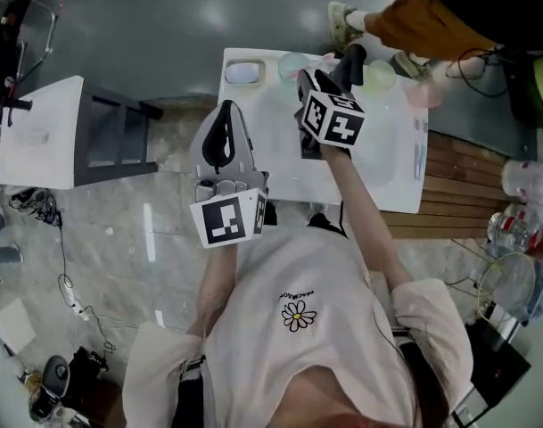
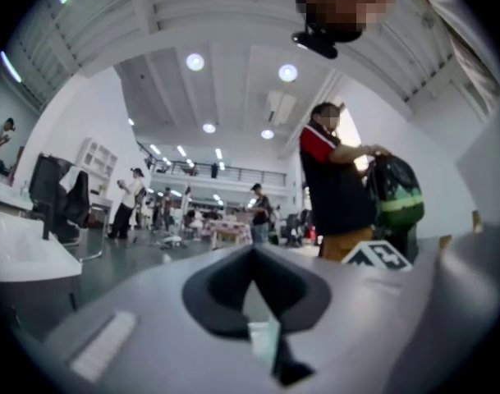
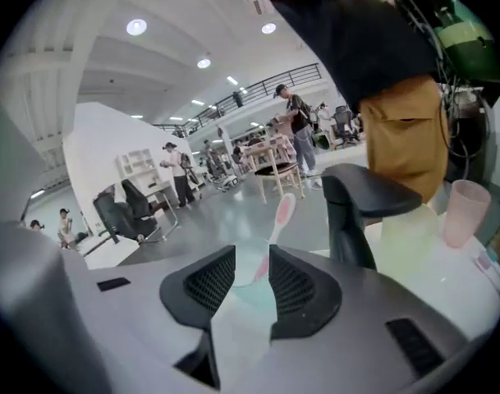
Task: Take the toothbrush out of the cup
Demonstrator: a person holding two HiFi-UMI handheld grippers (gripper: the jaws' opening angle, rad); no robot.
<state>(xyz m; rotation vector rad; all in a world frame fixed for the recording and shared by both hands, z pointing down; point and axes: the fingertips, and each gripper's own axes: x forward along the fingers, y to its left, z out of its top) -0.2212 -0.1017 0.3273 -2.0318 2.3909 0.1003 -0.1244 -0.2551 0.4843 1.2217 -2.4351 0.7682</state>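
Head view: white worktop (image 1: 387, 172) ahead, with a row of cups at its far edge. The right hand-held gripper (image 1: 329, 74) is out over them, near the teal cup (image 1: 293, 63). The left hand-held gripper (image 1: 223, 114) hangs at the near left edge, off the job. Glossy grey floor, wood planks (image 1: 454, 181) to the right, bystander (image 1: 431, 20) at the far side.

Left gripper view: pads meet at the tips, closed on nothing. Only the hall shows: ceiling lights, desks, people.

Right gripper view: jaws wide apart, touching nothing. The teal cup sits on the worktop dead ahead in the gap. The pink toothbrush (image 3: 284, 208) stands in it, leaning right. Pink cup (image 3: 465, 212) off to the right (not ours).

Step, I'd say: approach, pre-grasp. Next: centre on the toothbrush shaft above the rim, close, then lift straight up without tipping the cup.
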